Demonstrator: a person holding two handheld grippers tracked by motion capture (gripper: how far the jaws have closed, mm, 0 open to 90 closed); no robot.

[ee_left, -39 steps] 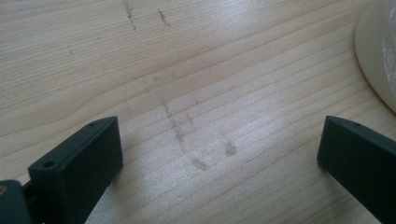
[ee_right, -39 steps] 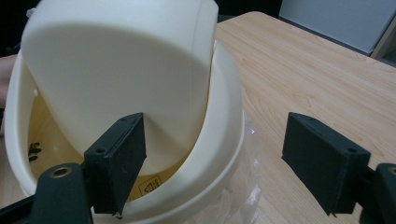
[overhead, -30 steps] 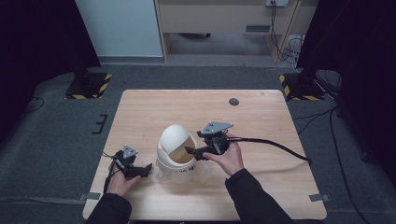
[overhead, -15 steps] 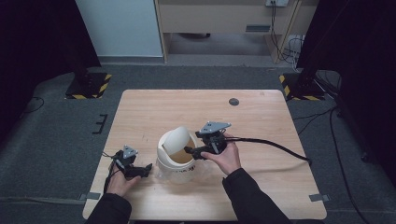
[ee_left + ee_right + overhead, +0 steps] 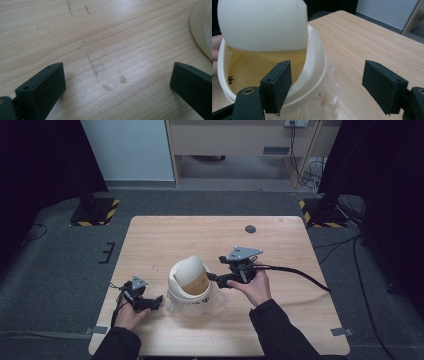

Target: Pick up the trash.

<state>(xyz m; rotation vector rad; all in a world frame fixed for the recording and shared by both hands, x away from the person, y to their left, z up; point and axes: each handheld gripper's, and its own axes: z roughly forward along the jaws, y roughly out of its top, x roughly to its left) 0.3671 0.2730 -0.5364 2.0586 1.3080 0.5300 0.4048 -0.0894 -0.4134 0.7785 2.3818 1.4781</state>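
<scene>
The small cream bin [image 5: 192, 287] stands a little toward my side of the table's middle, at about 7 o'clock from the dark round spot [image 5: 250, 229] near the far edge. Its domed swing lid [image 5: 189, 272] is tipped back, so the mouth gapes toward me and to the right, and the tan inside [image 5: 262, 62] shows in my right gripper view. The shell is smooth, pale plastic, and a clear bag [image 5: 329, 95] crumples out around its base on the right. There is a small dark mark low inside the wall; I cannot tell what it is.

I judge the step in hand to be working that lid: my right gripper [image 5: 216, 279] sits at the bin's 3 o'clock with its tips right at the rim of the opening. Its jaws stand wide apart with nothing pinched; they have only eased a shade narrower, and the near one lies across the rim [image 5: 314, 65] in the right gripper view without clamping it. I cannot tell for certain whether it touches the lid.

My left gripper [image 5: 150, 302] rests low on the table [image 5: 160, 240] at the bin's 8 o'clock, just beside the base, jaws spread with only bare wood between them; the bin's curved wall [image 5: 202, 30] shows at 2 o'clock in that view.

Next, I think, comes either letting the lid swing shut or holding it open for something to go in. That calls for a light touch on the flap, since it pivots freely, and my left could steady the base if the bin starts to slide.
</scene>
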